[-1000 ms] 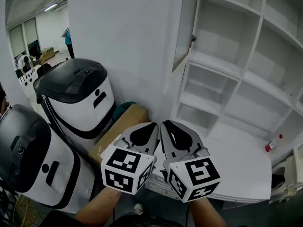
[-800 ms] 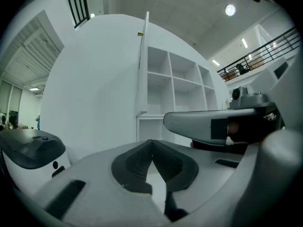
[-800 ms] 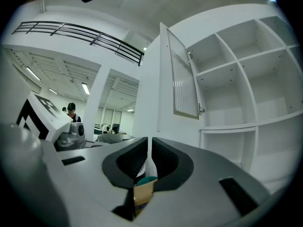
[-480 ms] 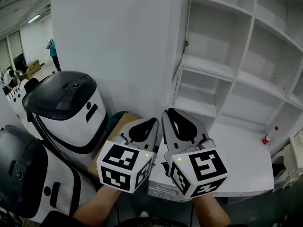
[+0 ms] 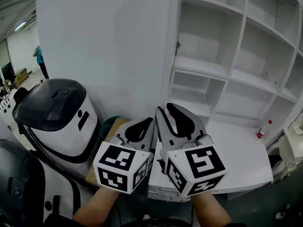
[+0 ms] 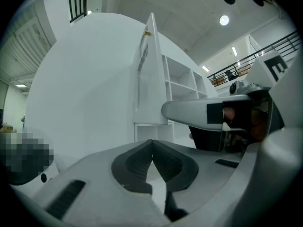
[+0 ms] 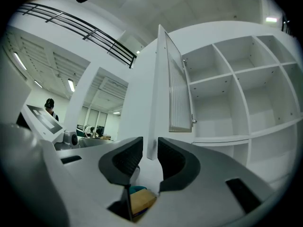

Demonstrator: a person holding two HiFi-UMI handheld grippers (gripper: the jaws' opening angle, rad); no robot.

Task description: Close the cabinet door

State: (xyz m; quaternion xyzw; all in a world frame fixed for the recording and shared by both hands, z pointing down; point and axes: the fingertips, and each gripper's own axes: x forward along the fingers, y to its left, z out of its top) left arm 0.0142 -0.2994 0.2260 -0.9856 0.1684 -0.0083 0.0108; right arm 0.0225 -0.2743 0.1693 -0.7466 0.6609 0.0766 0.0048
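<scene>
The cabinet door (image 7: 177, 89) looks light and stiff; push its free edge. Near it, the right gripper (image 7: 150, 148) has just been opening and stands narrow and empty. The left gripper (image 6: 152, 143) is closed and empty.

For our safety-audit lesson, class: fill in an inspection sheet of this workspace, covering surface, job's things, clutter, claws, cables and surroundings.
Surface: white cabinet ledge, holding a red-capped bottle.
Job's things: cabinet door stands open, untouched.
Clutter: black-topped white machine, second machine, cardboard box.
Claws: left claw shut, empty; right claw open, jaws have just been opening, gripping nothing.
Cables: nothing seen.
Surroundings: white shelves; person far off.
</scene>
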